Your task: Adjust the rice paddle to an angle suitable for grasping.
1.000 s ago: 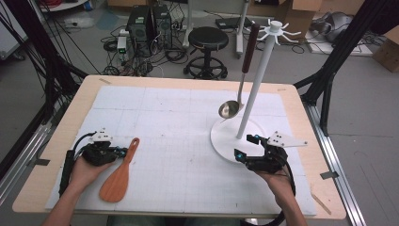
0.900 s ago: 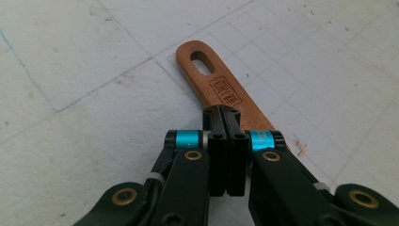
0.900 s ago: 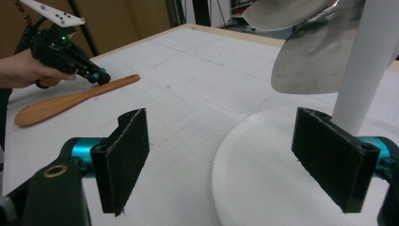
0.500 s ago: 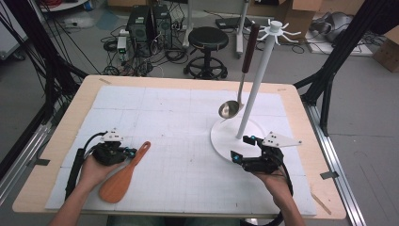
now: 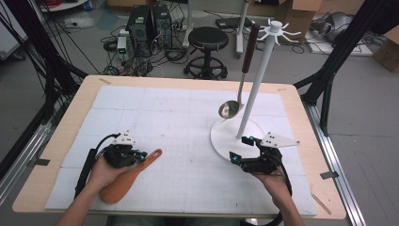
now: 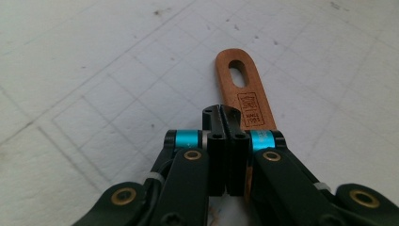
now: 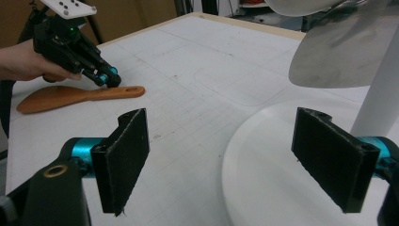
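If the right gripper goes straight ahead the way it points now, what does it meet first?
Probably the white round base of the utensil stand: the right gripper, jaws open, points low across its edge. Past that lies bare mat; the wooden spatula sits off to one side. Depth is uncertain.

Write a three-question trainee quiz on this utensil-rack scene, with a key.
1. True or false: the left hand-held gripper has its jaws shut above the wooden spatula handle.
2. What hangs from the white rack? A) whisk B) ladle C) tongs
3. Fill in: the right hand-held gripper is ____, beside the rack's round base.

Key: 1 true. 2 B, the ladle. 3 open.
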Available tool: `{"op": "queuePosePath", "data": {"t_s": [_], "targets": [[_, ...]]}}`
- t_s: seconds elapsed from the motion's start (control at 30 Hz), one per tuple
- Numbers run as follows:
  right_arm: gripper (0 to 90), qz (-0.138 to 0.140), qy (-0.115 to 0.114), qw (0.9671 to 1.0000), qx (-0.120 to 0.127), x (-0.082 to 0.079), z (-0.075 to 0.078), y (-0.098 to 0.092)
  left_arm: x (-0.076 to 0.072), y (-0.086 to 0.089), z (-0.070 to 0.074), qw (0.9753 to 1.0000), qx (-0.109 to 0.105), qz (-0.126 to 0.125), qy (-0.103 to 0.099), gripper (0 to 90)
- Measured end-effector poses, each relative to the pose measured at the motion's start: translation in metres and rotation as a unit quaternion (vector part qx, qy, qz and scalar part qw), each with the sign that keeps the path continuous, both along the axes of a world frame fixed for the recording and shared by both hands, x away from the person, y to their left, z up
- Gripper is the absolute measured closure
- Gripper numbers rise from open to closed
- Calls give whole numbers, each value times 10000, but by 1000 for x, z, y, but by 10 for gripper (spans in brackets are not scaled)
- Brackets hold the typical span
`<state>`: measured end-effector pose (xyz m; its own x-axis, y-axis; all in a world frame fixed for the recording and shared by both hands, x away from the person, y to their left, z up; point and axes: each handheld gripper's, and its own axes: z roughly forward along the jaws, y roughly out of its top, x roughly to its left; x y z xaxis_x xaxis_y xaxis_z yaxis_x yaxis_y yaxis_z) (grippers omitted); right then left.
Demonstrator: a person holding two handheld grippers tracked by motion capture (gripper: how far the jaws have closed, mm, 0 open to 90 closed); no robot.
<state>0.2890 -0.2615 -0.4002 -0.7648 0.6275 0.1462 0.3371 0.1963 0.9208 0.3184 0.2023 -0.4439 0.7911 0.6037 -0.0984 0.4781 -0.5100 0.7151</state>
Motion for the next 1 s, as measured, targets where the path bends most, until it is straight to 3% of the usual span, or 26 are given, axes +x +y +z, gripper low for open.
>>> {"op": "queuePosePath", "data": {"t_s": [0.17, 0.33, 0.5, 0.7, 1.0], "targets": [[189, 29, 8, 10000, -33, 0, 0, 1, -3, -2, 3, 10000, 61, -41, -53, 879], [189, 19, 9, 10000, -11, 0, 0, 1, -7, -1, 9, 9999, -76, 0, -155, 810], [189, 16, 13, 10000, -16, 0, 0, 1, -15, -5, 11, 9997, -108, -122, -162, 736], [189, 29, 6, 10000, -19, -1, 0, 1, -18, -10, 10, 9998, -14, -166, -120, 637], [190, 39, 15, 10000, -21, -1, -1, 3, -20, -15, 3, 9995, 226, -199, -38, 595]]}}
